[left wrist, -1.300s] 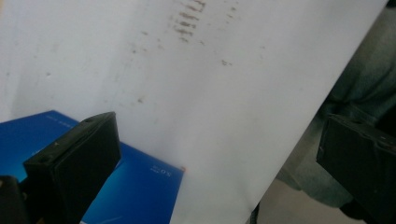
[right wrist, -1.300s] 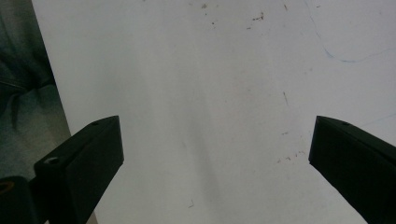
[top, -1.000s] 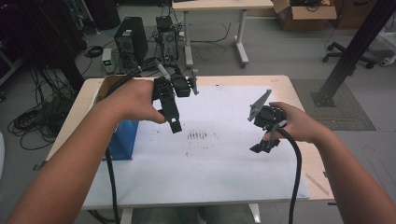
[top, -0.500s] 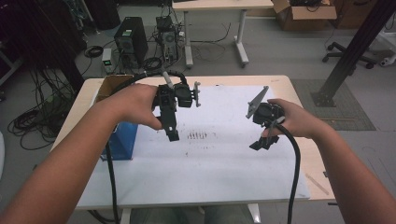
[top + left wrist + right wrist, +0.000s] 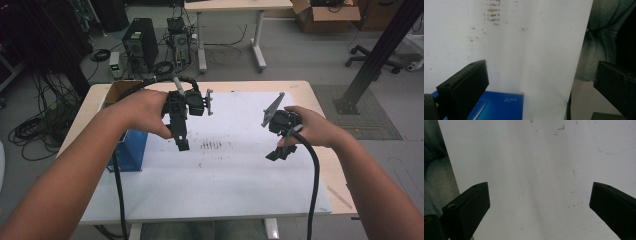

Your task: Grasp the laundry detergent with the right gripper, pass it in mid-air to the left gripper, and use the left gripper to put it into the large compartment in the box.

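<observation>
My left gripper (image 5: 181,142) hangs above the white sheet (image 5: 240,170) left of the table's middle, jaws pointing down. In the left gripper view it (image 5: 540,75) is open, with nothing between the jaws and the sheet (image 5: 536,50) below. A blue box (image 5: 496,107) lies under its left jaw. My right gripper (image 5: 281,151) hovers over the sheet's right part. In the right gripper view it (image 5: 539,192) is open and empty above the bare, lightly marked sheet (image 5: 536,165).
The blue box (image 5: 126,150) sits at the sheet's left edge, with an open cardboard box (image 5: 119,90) behind it. Dark smudges (image 5: 211,145) mark the sheet's middle. Cables trail from both grippers toward the table's (image 5: 320,100) near edge. Computers and another table stand on the floor beyond.
My left gripper has drifted slightly left and toward me over the sheet. The right gripper has shifted only a little to the left. Both stay open.
</observation>
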Action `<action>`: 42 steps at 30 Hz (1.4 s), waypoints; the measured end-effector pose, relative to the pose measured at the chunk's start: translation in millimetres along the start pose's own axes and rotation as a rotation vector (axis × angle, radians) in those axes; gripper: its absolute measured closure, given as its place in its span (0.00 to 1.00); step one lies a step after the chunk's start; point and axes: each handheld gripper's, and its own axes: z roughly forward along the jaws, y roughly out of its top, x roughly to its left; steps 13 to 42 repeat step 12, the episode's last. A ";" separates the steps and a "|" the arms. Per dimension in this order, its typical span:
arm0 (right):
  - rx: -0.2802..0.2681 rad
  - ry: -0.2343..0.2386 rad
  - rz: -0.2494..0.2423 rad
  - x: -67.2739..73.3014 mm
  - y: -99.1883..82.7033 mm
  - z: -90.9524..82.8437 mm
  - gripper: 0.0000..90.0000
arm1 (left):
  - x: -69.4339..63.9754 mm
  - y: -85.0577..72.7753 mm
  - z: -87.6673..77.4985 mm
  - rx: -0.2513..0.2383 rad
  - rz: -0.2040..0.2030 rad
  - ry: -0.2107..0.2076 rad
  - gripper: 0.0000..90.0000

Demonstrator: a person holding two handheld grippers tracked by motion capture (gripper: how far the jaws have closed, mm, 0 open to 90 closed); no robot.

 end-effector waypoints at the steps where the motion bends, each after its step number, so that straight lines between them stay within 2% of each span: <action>1: -0.003 0.001 0.000 -0.1 0.0 0.1 0.03 | -0.5 0.1 -0.2 -0.001 0.002 0.000 0.00; 42: -0.008 -0.006 -0.001 2.6 -1.1 -2.4 0.03 | -3.2 1.2 0.0 0.007 -0.007 0.007 0.00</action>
